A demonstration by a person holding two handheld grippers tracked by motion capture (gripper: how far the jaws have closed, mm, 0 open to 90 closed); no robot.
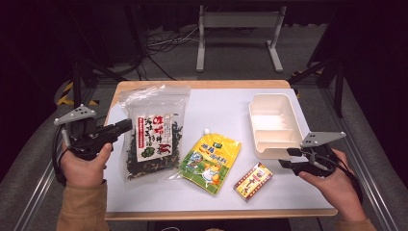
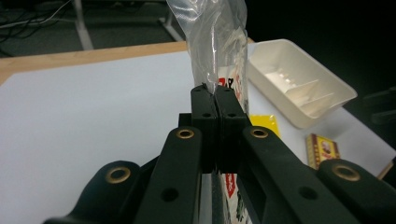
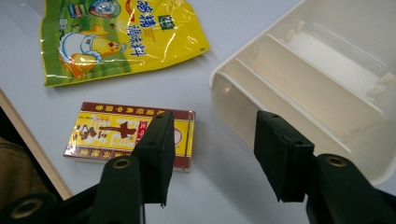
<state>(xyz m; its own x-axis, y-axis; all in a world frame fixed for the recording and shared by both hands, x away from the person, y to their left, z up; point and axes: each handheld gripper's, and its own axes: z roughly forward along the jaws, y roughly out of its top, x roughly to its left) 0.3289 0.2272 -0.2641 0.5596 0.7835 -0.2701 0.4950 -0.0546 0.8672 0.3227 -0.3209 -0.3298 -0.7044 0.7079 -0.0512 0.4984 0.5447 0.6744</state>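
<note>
1. The left gripper (image 1: 126,126) is sitting at the left edge of the table (image 1: 216,103), its jaws clamped tight on the edge of the clear seaweed bag (image 1: 153,132); in the left gripper view the gripper (image 2: 214,92) is pinching the plastic of the bag (image 2: 219,37), which is rising upright above the jaws
2. In the high view the bag is lying on the left part of the white table top, just beside the yellow sauce pouch (image 1: 210,161)
3. The right gripper (image 3: 212,154) is hovering with its jaws standing apart and nothing between them, over the table between the small yellow box (image 3: 116,135) and the cream divided tray (image 3: 327,84)
4. The box (image 1: 252,181) is lying near the front edge, just beside the tray (image 1: 274,120)
</note>
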